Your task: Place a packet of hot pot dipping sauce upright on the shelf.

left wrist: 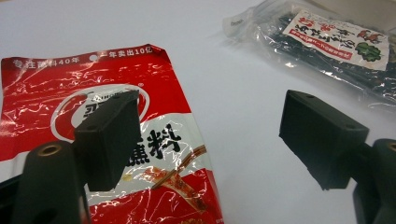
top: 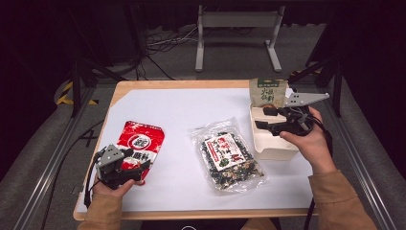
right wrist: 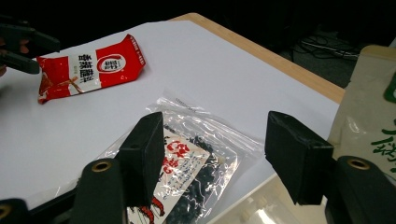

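Note:
A red and white snack packet [top: 140, 143] lies flat at the table's front left. My left gripper [top: 136, 159] hovers open over its near end; one jaw is above the packet [left wrist: 46, 84], the other above bare white sheet, with nothing gripped. A clear bag of dark dried food [top: 229, 157] lies mid-table. At the right, a tan pouch with a green label [top: 267, 92] stands in a white box [top: 273, 146]. My right gripper [top: 264, 118] is open above that box, empty, facing the clear bag [right wrist: 196, 154] with the pouch [right wrist: 369, 116] at its side.
A white sheet [top: 182, 115] covers the wooden table [top: 158, 84]. Beyond the far edge stand a grey metal frame [top: 237, 33] and floor cables [top: 163, 43]. Rails run along both sides of the table. The left gripper [right wrist: 18, 46] shows far off in the right gripper view.

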A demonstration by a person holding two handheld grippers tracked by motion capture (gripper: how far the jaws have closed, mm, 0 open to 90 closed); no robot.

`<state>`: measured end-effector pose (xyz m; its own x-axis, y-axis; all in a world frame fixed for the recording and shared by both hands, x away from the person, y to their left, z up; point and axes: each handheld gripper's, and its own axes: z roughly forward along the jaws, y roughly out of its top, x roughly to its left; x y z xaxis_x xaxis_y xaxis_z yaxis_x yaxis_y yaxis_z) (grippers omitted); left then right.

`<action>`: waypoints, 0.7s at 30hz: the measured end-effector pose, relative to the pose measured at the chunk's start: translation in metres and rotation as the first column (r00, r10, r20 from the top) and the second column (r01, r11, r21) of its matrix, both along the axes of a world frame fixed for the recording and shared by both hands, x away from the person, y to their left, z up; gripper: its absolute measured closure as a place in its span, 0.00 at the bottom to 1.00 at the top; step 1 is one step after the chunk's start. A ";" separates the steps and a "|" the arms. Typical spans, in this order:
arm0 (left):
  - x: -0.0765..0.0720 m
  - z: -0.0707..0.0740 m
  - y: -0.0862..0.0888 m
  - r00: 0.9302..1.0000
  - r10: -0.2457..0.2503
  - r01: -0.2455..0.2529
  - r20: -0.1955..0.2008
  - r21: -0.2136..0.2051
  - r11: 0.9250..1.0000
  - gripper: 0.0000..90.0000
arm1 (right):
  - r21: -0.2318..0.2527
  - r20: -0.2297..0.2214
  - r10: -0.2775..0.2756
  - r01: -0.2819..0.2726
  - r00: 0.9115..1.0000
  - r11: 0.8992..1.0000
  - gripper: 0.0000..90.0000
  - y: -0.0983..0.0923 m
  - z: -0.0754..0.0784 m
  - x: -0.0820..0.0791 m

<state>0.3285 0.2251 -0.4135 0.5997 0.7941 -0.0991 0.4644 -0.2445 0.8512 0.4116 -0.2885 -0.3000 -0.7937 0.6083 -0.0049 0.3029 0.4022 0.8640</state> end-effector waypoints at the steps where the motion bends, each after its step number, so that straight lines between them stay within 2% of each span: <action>1: 0.000 0.000 0.000 1.000 -0.005 0.005 -0.005 -0.002 1.000 0.22 | 0.000 -0.003 0.001 -0.001 1.000 1.000 0.42 0.001 -0.002 0.000; 4: 0.001 0.000 0.000 1.000 -0.013 0.013 -0.010 -0.009 1.000 0.23 | 0.002 -0.008 0.002 -0.002 1.000 1.000 0.42 0.003 -0.007 -0.002; 9: 0.002 0.000 0.004 1.000 -0.011 0.011 0.000 -0.018 1.000 0.23 | 0.044 -0.021 0.005 -0.004 1.000 0.999 0.42 0.005 -0.017 -0.004; 11: 0.004 0.002 0.006 0.999 -0.012 0.012 -0.031 -0.014 1.000 0.22 | 0.019 -0.027 0.006 -0.006 1.000 1.000 0.42 0.007 -0.019 -0.004; 13: 0.006 0.004 0.007 0.995 -0.051 0.050 -0.089 -0.014 0.999 0.22 | 0.022 -0.025 0.001 0.000 1.000 1.000 0.42 0.007 -0.020 -0.005; 14: 0.007 0.006 0.006 0.992 -0.063 0.064 -0.112 0.002 0.998 0.23 | 0.024 -0.026 0.002 -0.001 1.000 1.000 0.42 0.007 -0.020 -0.005; 15: 0.006 0.007 0.006 0.992 -0.060 0.063 -0.112 0.022 0.998 0.23 | 0.021 -0.026 0.000 0.000 1.000 1.000 0.42 0.008 -0.021 -0.005; 18: 0.006 0.012 0.004 0.991 -0.063 0.068 -0.115 0.038 0.997 0.23 | 0.016 -0.028 0.003 -0.002 1.000 1.000 0.42 0.009 -0.023 -0.007; 21: 0.007 0.015 0.006 0.993 -0.048 0.052 -0.110 0.037 0.998 0.21 | 0.004 -0.033 0.003 -0.003 0.999 1.000 0.41 0.009 -0.026 -0.008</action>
